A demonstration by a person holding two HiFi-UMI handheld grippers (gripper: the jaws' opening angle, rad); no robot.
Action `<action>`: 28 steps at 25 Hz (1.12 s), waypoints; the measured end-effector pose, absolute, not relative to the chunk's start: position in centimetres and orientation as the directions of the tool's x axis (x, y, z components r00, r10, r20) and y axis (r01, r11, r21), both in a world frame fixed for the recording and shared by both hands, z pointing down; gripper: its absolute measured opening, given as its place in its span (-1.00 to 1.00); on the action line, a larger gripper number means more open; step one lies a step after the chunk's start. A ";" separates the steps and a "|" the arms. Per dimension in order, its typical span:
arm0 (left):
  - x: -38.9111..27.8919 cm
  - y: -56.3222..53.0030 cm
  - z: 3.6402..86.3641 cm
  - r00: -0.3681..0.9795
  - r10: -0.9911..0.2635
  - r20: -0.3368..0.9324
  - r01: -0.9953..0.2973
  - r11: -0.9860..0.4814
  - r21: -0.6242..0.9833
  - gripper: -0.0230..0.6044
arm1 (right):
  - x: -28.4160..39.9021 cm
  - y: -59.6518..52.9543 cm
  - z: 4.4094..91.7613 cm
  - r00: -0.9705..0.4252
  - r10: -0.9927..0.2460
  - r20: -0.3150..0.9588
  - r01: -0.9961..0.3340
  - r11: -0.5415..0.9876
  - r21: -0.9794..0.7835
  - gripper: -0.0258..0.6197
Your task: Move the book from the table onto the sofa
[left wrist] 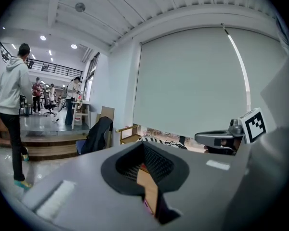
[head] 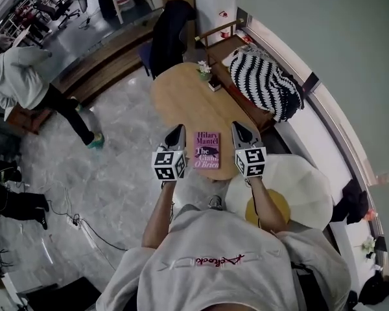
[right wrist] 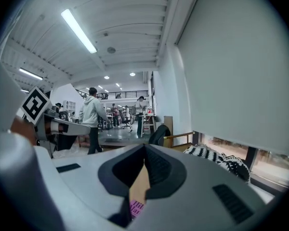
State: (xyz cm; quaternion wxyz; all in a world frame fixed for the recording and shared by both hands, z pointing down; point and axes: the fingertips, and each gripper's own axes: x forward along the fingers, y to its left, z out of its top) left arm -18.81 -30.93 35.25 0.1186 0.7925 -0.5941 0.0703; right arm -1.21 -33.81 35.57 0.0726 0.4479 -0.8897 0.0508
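A pink and purple book (head: pixel 207 150) lies flat on the near end of the oval wooden table (head: pixel 181 96). My left gripper (head: pixel 179 132) hovers just left of the book, jaws shut and empty. Just right of the book my right gripper (head: pixel 240 129) is likewise shut on nothing. Both point away from me along the table. In the right gripper view a pink sliver of the book (right wrist: pixel 136 208) shows under the closed right gripper (right wrist: pixel 144 149). The left gripper (left wrist: pixel 143 145) also shows closed in its own view. The sofa (head: pixel 246 76) stands along the table's right side.
A black-and-white striped blanket (head: pixel 267 83) lies on the sofa. A small plant (head: pixel 204 69) stands at the table's far end, with a jacket-draped chair (head: pixel 170 34) beyond. A white round seat (head: pixel 292 186) is at my right. A person in a grey hoodie (head: pixel 19 76) stands far left. Cables (head: pixel 78 222) lie on the floor.
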 end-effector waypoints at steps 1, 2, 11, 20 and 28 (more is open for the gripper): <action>-18.7 -30.9 35.5 0.288 -0.922 0.258 -0.957 -0.270 0.103 -0.90 | -1.1 -33.8 35.9 -0.585 -0.791 0.179 -0.807 0.589 -0.032 -0.90; -18.6 -31.0 35.6 0.291 -0.920 0.263 -0.956 -0.273 0.103 -0.90 | -1.0 -33.9 36.1 -0.580 -0.793 0.183 -0.811 0.584 -0.039 -0.90; -20.2 -33.0 37.8 0.307 -0.898 0.315 -0.951 -0.281 0.127 -0.90 | -1.9 -35.4 38.0 -0.566 -0.790 0.235 -0.820 0.569 -0.060 -0.90; -22.6 -35.5 41.7 0.334 -0.866 0.372 -0.942 -0.298 0.151 -0.90 | -3.9 -37.1 41.8 -0.557 -0.775 0.299 -0.823 0.563 -0.072 -0.90; -23.6 -35.2 47.4 0.347 -0.827 0.442 -0.938 -0.302 0.172 -0.90 | -5.0 -36.6 46.9 -0.541 -0.758 0.364 -0.832 0.547 -0.099 -0.90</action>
